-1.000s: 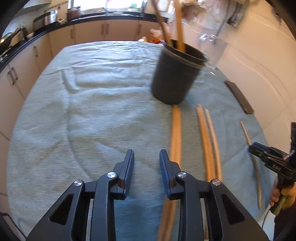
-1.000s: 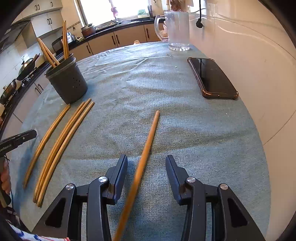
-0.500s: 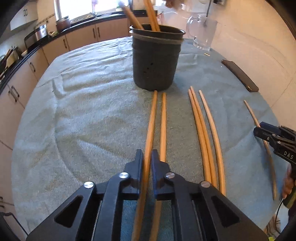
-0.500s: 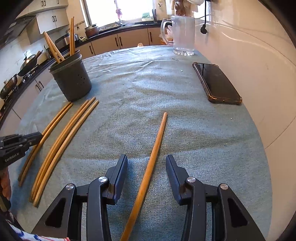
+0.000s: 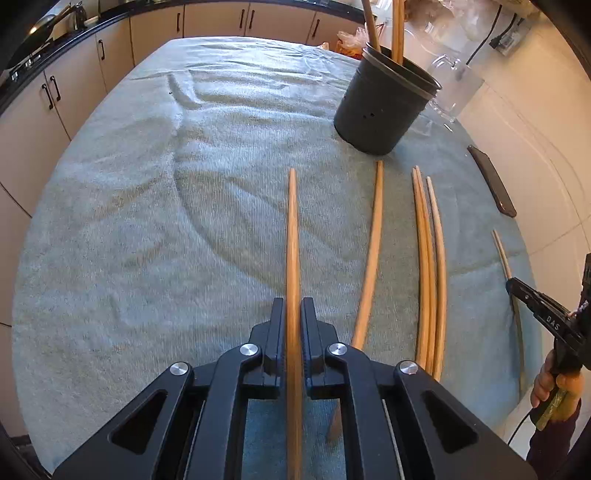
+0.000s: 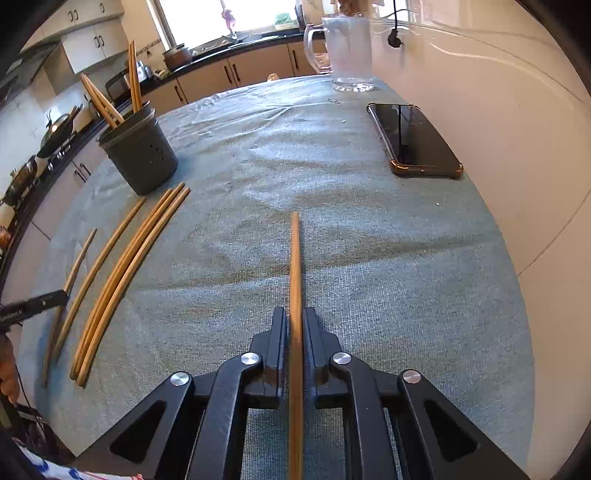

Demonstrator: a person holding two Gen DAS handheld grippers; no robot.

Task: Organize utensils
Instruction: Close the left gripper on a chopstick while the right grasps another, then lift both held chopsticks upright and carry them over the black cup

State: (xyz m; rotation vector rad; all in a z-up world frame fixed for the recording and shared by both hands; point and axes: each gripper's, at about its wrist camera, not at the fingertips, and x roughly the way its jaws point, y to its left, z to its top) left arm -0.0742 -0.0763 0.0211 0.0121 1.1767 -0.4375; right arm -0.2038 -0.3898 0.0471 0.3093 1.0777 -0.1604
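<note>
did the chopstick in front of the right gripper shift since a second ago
Yes. The chopstick swung straight; its tip moved right, toward the phone, as the right gripper closes on it.

Sunlight pours in through the bright kitchen window (image 6: pixel 207 22) far behind my tall clear glass jug (image 6: pixel 349 51), and the window looks washed out white. Below the jug, the fuzzy green table cloth (image 6: pixel 369 258) is well lit, with soft dark patches. The shiny white wall (image 6: pixel 480 110) beside the jug has glare. Both pictures bend round, with black corners. Close black parts look sharp.
</note>
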